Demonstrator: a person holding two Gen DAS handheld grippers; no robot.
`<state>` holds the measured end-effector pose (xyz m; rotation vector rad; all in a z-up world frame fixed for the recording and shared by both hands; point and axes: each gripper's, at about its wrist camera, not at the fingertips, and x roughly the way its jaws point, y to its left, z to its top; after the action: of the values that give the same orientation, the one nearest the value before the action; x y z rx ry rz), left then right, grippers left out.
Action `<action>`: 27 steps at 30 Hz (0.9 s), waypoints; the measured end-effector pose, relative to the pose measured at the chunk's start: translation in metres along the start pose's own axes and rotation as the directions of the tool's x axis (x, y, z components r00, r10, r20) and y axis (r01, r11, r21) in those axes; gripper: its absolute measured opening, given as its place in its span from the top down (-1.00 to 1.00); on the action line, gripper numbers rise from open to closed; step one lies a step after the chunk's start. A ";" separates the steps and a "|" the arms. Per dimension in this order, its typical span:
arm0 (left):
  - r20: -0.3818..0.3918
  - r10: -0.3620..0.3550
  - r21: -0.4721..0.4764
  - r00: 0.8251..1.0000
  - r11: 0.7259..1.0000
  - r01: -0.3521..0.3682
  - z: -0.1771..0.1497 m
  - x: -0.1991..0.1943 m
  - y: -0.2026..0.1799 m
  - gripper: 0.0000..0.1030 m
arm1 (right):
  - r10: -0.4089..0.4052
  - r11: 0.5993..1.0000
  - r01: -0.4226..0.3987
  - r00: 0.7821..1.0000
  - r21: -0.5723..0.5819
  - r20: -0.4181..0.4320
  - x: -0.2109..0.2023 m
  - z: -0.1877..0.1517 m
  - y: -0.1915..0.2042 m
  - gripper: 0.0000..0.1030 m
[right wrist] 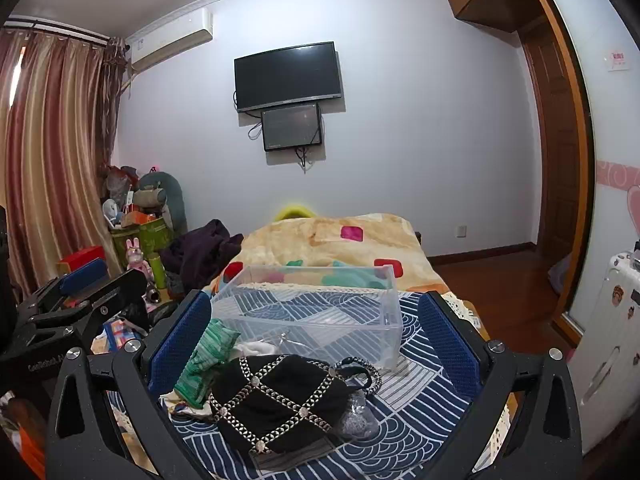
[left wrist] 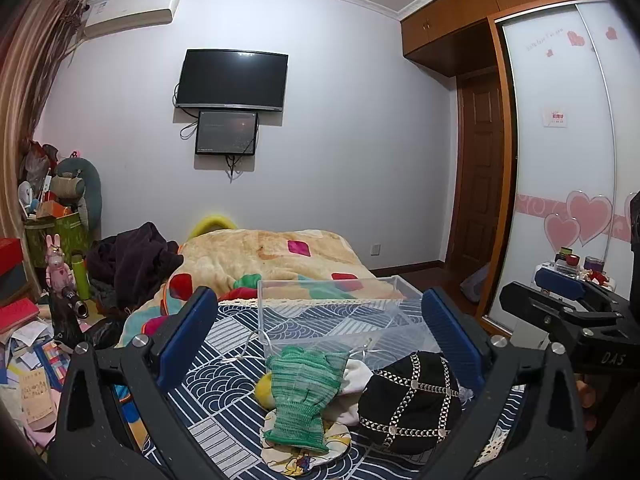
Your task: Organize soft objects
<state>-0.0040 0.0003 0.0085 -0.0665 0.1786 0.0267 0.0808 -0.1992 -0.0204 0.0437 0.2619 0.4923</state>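
A green knit glove lies on a pile of soft things on the blue patterned bedcover, next to a black studded cap. A clear plastic bin stands just behind them. My left gripper is open and empty, hovering over the pile. In the right wrist view the cap lies in front, the glove to its left, the bin behind. My right gripper is open and empty above them.
A folded colourful blanket and dark clothes lie further up the bed. Clutter with a green bag fills the left floor. A wardrobe stands at the right. A white cloth sits under the glove.
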 end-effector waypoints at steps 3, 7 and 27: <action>0.000 0.000 0.000 1.000 1.000 0.000 0.000 0.001 0.000 -1.00 | 0.001 1.000 -0.001 1.000 -0.002 0.002 -0.001 0.001 0.001 -1.00; 0.003 0.001 -0.002 1.000 1.000 -0.001 0.001 -0.001 0.001 -1.00 | 0.006 1.000 -0.006 1.000 -0.001 0.004 -0.002 0.002 0.000 -1.00; 0.010 0.007 0.001 1.000 1.000 -0.007 0.001 -0.001 -0.002 -1.00 | 0.010 1.000 -0.010 1.000 0.016 0.007 -0.002 0.004 -0.001 -1.00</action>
<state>-0.0049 -0.0014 0.0101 -0.0645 0.1686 0.0340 0.0806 -0.2013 -0.0162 0.0627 0.2587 0.4999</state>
